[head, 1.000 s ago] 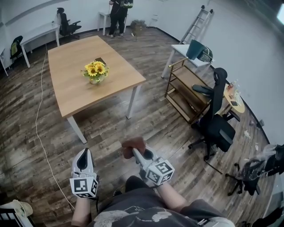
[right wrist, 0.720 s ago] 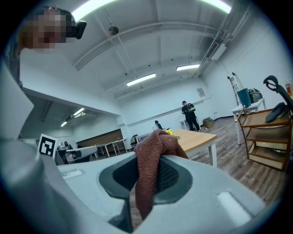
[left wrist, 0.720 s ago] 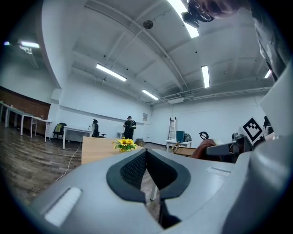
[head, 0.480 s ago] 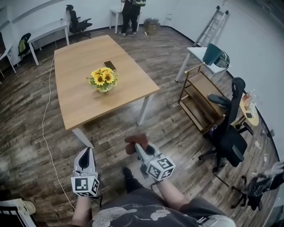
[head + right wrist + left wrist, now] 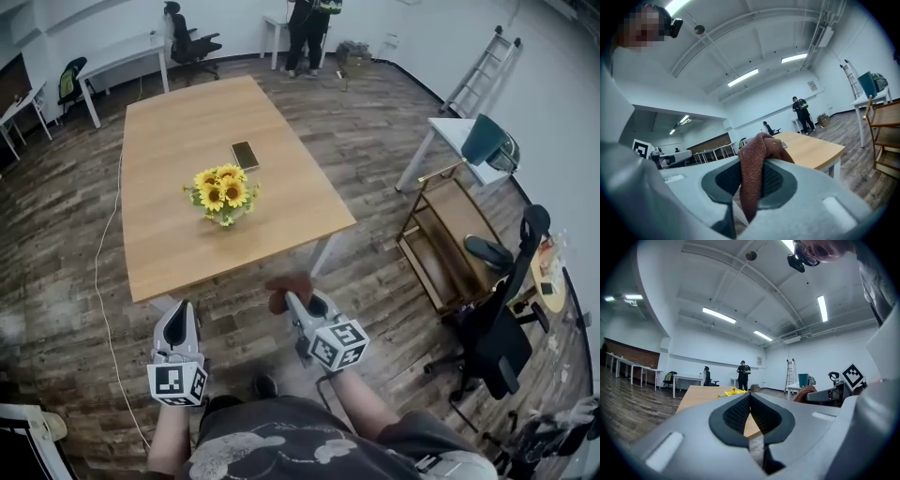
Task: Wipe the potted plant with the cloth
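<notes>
1. Two grippers are in play. Both point forward, roughly level, toward the table (image 5: pixel 178 122), and both are short of its near edge in the head view.
2. The potted plant (image 5: pixel 223 195) (sunflowers, upright, pot mostly hidden under the blooms) stands on the table toward the near side. It is ahead of both grippers and well apart from them.
3. Sideways, the plant sits between the two gripper lines: ahead and a bit right of the left gripper (image 5: pixel 177 307), ahead and a bit left of the right gripper (image 5: pixel 296 302). Neither is clearly nearer.
4. The plant is a rounded clump with no real long axis, so approach angle looks free. The near face is the one presented.
5. Right gripper: jaws clamped on the cloth (image 5: pixel 757 161). The reddish-brown fabric is pinched between the pads, bunched above them with a tail hanging below. The head view shows the same wad at the tip (image 5: pixel 285 290).
6. Left gripper: jaws closed together with nothing between them. Its own view shows table and yellow flowers past the tips.
7. A phone (image 5: pixel 245 155) lies flat on the table just beyond the plant, not touching it.
8. Judgement: wiping has not begun. The next move needs the right gripper carried forward and slightly left to bring the cloth onto the leaves, while the left is free to steady the pot.
</notes>
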